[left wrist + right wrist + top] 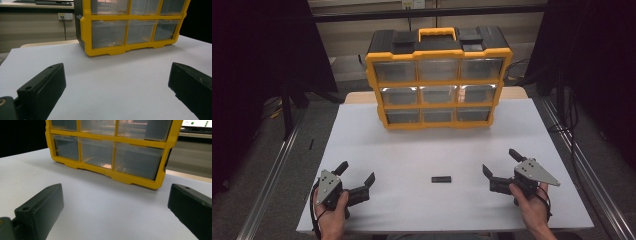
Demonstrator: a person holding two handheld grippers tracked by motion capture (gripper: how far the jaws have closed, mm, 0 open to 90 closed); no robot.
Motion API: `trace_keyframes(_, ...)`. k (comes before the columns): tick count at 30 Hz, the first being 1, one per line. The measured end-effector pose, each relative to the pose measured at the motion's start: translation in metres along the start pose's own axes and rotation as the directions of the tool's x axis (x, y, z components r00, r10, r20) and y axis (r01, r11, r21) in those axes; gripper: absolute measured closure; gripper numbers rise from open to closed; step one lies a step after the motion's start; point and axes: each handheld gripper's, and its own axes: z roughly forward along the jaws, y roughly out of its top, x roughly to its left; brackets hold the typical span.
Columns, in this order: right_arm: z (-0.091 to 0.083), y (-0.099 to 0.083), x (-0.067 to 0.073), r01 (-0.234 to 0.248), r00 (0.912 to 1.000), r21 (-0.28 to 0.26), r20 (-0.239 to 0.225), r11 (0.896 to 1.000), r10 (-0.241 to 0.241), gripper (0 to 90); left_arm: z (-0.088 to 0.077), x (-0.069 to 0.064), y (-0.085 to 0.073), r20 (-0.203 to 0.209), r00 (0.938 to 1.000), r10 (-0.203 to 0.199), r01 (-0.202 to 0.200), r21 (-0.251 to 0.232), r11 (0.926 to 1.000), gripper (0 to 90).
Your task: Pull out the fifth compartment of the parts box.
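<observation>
From above we see the left gripper [358, 173] and right gripper [500, 162] spread wide and empty on the table [412, 145], a small black bar [441, 179] lying between them, apart from both. In each gripper view we face the organizer [130, 27] across bare table.

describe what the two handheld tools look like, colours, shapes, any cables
Both are black two-jaw tools. The left tool and right tool each carry a grey three-cornered plate on top, with small dark dots at its corners. The jaws are blocky black bars, each with a small hole near its base. A dark cable loops at each wrist. No sleeves show.
</observation>
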Motion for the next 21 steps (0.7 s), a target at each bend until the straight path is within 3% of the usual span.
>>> trace_keyframes(10, 0.017, 0.003, 0.011, 0.035, 0.9986, 0.009, -0.039, 0.999, -0.034, 0.9, 0.000, 0.000, 0.000, -0.002, 0.9999, 0.013, -0.013, -0.004, 0.9999, 1.5)
trace_keyframes(14, 0.023, 0.004, 0.015, 0.027, 0.9987, 0.025, -0.045, 0.999, -0.026, 0.9, 0.001, 0.000, -0.001, -0.001, 1.0000, 0.010, -0.010, 0.009, 0.9999, 1.5)
trace_keyframes(21, 0.028, 0.008, 0.019, 0.029, 0.9986, -0.010, -0.044, 1.000, -0.029, 0.0, 0.000, -0.002, 0.000, 0.016, 0.9998, -0.007, 0.007, -0.003, 1.0000, 1.4)
